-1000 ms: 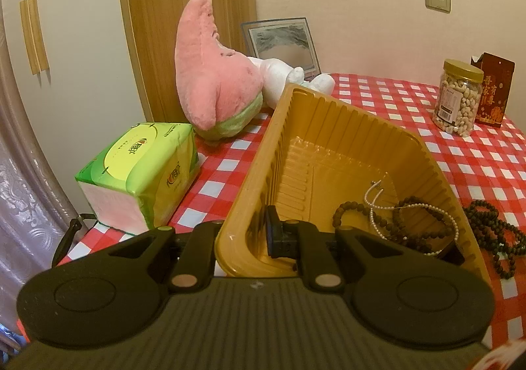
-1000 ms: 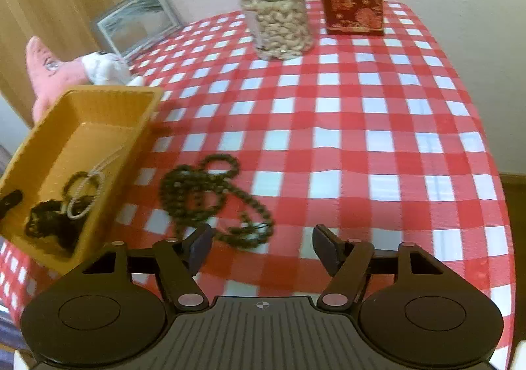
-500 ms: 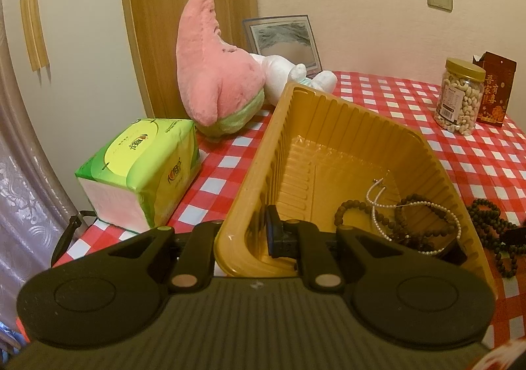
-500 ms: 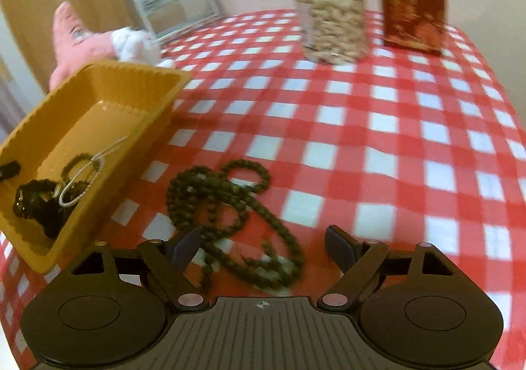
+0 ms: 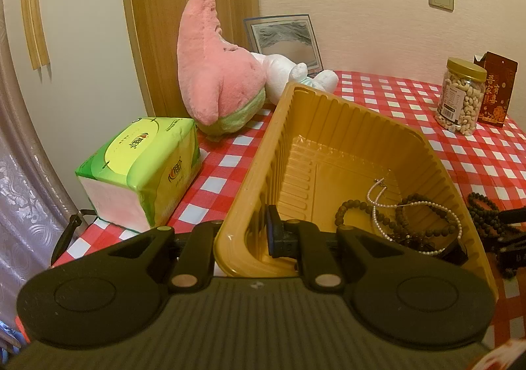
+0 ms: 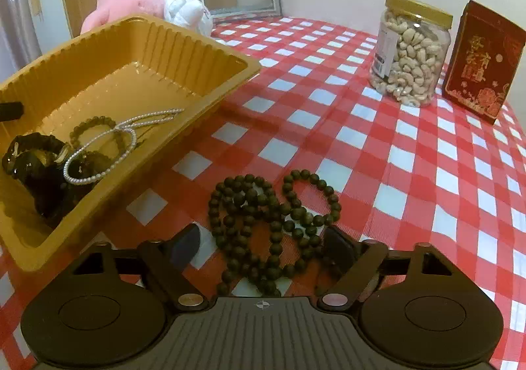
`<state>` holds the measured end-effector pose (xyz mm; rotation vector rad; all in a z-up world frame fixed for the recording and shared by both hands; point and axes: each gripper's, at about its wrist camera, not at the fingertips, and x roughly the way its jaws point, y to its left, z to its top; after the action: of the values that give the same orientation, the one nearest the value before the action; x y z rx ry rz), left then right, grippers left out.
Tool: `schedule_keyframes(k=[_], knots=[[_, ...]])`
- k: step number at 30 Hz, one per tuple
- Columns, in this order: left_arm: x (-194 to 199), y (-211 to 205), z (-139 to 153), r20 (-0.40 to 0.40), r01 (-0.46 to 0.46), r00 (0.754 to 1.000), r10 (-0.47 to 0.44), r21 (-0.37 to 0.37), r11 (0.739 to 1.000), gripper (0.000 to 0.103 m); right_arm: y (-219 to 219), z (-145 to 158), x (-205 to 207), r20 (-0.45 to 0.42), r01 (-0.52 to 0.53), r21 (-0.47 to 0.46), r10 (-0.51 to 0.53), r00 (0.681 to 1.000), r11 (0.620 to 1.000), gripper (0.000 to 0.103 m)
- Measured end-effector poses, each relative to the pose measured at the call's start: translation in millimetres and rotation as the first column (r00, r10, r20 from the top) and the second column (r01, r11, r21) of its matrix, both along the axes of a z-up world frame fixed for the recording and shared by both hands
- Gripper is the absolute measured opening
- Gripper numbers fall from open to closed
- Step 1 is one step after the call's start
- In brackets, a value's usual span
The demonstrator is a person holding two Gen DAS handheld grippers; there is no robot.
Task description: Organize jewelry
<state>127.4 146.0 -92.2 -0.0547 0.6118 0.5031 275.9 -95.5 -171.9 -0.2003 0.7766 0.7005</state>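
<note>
The long string of dark wooden beads [image 6: 269, 225] lies coiled on the red-and-white checked tablecloth [image 6: 411, 159], just beside the yellow ribbed plastic tray [image 6: 184, 41], outside its wall. The right gripper [image 6: 263, 246] sits over the near part of the coil, its jaws having just been closing, beads between them but not yet pinched. The left gripper [image 5: 245, 232] is clamped on the tray's near wall. Inside the tray lie a white pearl strand [image 6: 108, 153] and dark bracelets [image 6: 36, 156]. A cashew jar [image 6: 411, 51] stands well beyond the tray; nothing blocks the way.
</note>
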Motion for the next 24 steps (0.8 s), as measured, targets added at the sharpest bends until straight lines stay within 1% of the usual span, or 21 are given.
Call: schedule_keyframes(k=[2,3,5,6,8,9,10,11,18,24], knots=[[0,0,0,0.000,-0.001,1.000,0.001,-0.002,1.000,0.012,0,1,1,0.006,-0.004,-0.001,0.004,1.000,1.000,0.060],[0,0,0,0.000,-0.001,1.000,0.001,-0.001,1.000,0.012,-1,1,1,0.005,-0.010,0.000,0.010,1.000,1.000,0.057],[0,0,0,-0.001,-0.001,1.000,0.001,0.001,1.000,0.012,-1,4,0,0.008,-0.025,-0.003,0.025,1.000,1.000,0.041],[0,0,0,-0.001,-0.001,1.000,0.001,0.000,1.000,0.012,0,5,0,0.006,-0.034,-0.003,0.034,0.999,0.999,0.038],[0,0,0,-0.001,0.000,1.000,0.000,0.001,1.000,0.012,1,7,-2,0.004,-0.053,-0.008,0.053,0.999,0.999,0.025],[0,0,0,-0.001,0.000,1.000,0.000,0.001,1.000,0.012,1,7,-3,0.001,-0.059,-0.010,0.059,0.998,0.998,0.022],[0,0,0,-0.001,0.001,1.000,-0.001,0.002,1.000,0.012,2,7,-4,0.000,-0.064,-0.013,0.064,0.998,0.998,0.017],[0,0,0,-0.001,0.000,1.000,0.000,0.002,1.000,0.012,2,8,-5,0.000,-0.068,-0.020,0.068,0.998,0.997,0.014],[0,0,0,0.000,0.002,1.000,-0.002,0.006,1.000,0.012,-1,11,-9,-0.034,-0.070,-0.031,0.069,0.997,0.997,0.014],[0,-1,1,0.003,0.003,1.000,-0.003,0.006,1.000,0.012,-11,25,-14,-0.046,-0.049,0.000,0.049,0.998,0.999,0.014]])
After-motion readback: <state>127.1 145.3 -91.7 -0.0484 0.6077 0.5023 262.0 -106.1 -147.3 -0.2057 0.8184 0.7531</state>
